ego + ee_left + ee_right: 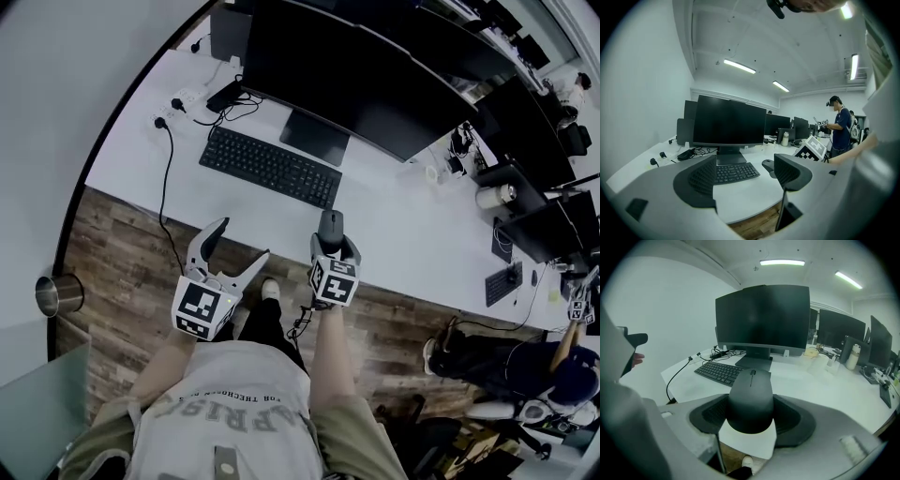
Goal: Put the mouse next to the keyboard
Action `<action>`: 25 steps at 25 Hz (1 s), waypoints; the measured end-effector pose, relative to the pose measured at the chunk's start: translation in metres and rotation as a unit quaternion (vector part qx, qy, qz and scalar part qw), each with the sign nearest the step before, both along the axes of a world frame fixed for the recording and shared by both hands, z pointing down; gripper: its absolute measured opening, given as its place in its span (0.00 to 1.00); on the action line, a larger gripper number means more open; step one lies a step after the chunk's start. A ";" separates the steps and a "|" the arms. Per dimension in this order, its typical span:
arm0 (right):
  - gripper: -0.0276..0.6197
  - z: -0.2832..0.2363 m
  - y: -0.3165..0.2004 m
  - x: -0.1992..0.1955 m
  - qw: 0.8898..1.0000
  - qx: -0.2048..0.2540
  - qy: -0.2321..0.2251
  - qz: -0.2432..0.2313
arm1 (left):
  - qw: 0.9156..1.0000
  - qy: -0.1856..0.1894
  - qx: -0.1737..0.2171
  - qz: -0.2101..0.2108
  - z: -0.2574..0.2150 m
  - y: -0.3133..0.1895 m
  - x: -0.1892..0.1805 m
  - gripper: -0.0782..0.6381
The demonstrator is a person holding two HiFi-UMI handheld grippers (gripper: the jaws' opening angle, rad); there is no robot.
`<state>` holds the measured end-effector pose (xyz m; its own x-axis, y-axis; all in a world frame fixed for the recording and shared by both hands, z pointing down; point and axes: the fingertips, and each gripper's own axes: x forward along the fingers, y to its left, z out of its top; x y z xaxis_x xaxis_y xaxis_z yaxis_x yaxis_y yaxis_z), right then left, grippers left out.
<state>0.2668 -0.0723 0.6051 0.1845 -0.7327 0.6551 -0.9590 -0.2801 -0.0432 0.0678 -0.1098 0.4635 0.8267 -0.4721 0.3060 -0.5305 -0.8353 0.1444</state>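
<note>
The right gripper (751, 414) has its two fingers spread wide and pressed on either flank of the one mouse (751, 397), a dark mouse seated between the pads. The mouse's long axis runs along the fingers, away from the person. Its wheel end is at the far end and points at the monitor stand (754, 363). It sits at the near edge of the white desk (403, 225); whether it rests on the surface or hangs just above it cannot be told.

Ahead and to the left of these fingers lies one black keyboard (270, 166), with only bare desk between it and the mouse. Beyond it stands a large dark monitor (347, 70), the nearest of a row.

The left gripper (244, 240) is to the left, its two fingers wide apart around nothing, over the wooden floor (112, 253) by the desk's edge. A black cable (167, 178) runs off the desk further left. Another person (553, 366) is far to the right.
</note>
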 end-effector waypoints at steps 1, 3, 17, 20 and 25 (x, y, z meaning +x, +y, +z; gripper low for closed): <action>0.50 0.002 0.001 0.008 1.000 -0.002 -0.001 0.000 | 1.000 -0.001 0.000 0.000 0.000 0.000 0.008 0.62; 0.50 0.006 0.002 0.022 1.000 -0.006 -0.005 -0.002 | 1.000 -0.005 0.000 -0.001 0.001 0.001 0.024 0.62; 0.50 0.062 0.008 0.105 0.998 -0.052 -0.025 -0.008 | 0.999 -0.029 -0.013 -0.019 0.025 -0.003 0.114 0.62; 0.50 0.074 0.007 0.117 0.998 -0.059 -0.026 -0.009 | 0.999 -0.033 -0.016 -0.027 0.031 -0.004 0.125 0.62; 0.50 0.096 0.003 0.128 0.996 -0.076 -0.035 -0.014 | 0.999 -0.036 -0.023 -0.034 0.043 -0.006 0.140 0.62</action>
